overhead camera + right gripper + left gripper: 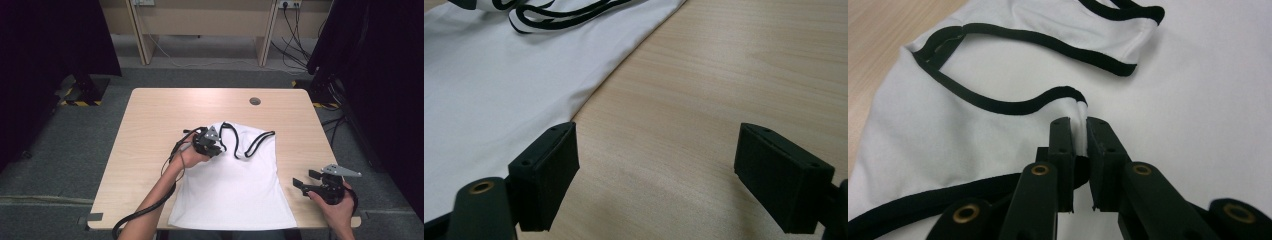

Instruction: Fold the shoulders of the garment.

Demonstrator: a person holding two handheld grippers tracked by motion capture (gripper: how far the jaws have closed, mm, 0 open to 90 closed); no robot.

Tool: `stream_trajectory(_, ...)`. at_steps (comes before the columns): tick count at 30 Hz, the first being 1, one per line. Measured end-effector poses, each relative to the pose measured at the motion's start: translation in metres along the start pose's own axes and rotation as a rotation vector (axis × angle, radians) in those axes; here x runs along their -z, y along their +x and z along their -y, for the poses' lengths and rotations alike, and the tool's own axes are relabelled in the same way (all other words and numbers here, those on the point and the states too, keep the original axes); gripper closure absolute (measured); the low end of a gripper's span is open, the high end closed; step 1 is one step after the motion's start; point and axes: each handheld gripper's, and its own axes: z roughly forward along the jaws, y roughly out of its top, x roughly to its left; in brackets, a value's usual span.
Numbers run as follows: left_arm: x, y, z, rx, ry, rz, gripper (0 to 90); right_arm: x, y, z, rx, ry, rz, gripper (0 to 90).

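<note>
A white tank top [235, 185] with black trim lies flat on the wooden table [150, 115], hem toward the near edge. My left gripper [216, 148] rests at the garment's upper left, by the straps. In the left gripper view the left gripper [1079, 131] is shut on a pinched fold of the white fabric [973, 145] just below a black-edged opening [1013, 106]. My right gripper [301, 180] sits on bare wood to the right of the shirt, jaws wide apart. In the right gripper view the right gripper [656, 150] is open with wood between its pads and the shirt's side edge [499, 90] at its left.
A round cable hole [255, 101] sits in the table's far right part. Beyond the table stands a wooden desk [200, 20] with cables [292, 45] on the grey floor. Dark curtains [45, 50] flank both sides. The left gripper's cable [150, 205] trails off the near edge.
</note>
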Motion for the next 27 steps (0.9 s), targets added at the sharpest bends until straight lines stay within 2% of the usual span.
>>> stream_trajectory(9,0.016,-0.008,-0.002,-0.039,0.000,-0.013,81.1,0.000,0.000,0.000,0.000,0.001,0.000,18.3)
stream_trajectory(14,0.020,-0.013,0.003,-0.038,0.004,-0.025,80.6,0.000,0.000,0.000,0.000,0.000,-0.001,18.3)
stream_trajectory(27,0.012,-0.023,0.018,-0.030,0.023,0.001,78.5,0.000,0.000,0.000,0.000,0.002,0.001,18.3)
